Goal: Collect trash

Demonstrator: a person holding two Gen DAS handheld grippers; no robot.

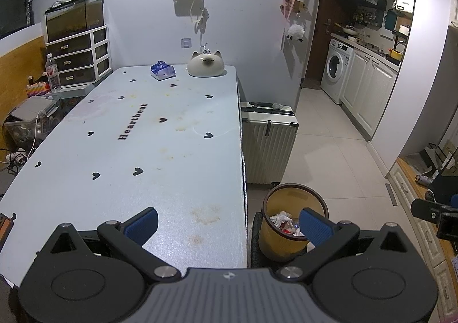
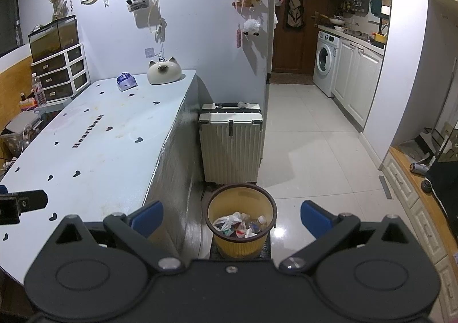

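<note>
A yellow waste bin [image 2: 242, 240] with a brown rim stands on the floor beside the table's right side, holding crumpled paper, a plastic bag and a small bottle [image 2: 259, 221]. My right gripper [image 2: 232, 218] hangs above it, open and empty. The same waste bin [image 1: 282, 243] shows low right in the left wrist view. My left gripper [image 1: 229, 223] is open with nothing in it, straddling the front right corner of the pale blue table [image 1: 160, 137]. A blue tissue pack [image 1: 162, 70] and a cat-shaped ceramic piece [image 1: 205, 64] sit at the table's far end.
A cream suitcase [image 2: 231, 141] stands behind the bin against the wall. Drawers [image 1: 80, 57] with a glass tank on top are at far left. Tiled floor [image 2: 309, 134] runs to a kitchen with a washing machine [image 2: 325, 58]. A low wooden cabinet [image 2: 412, 194] lines the right side.
</note>
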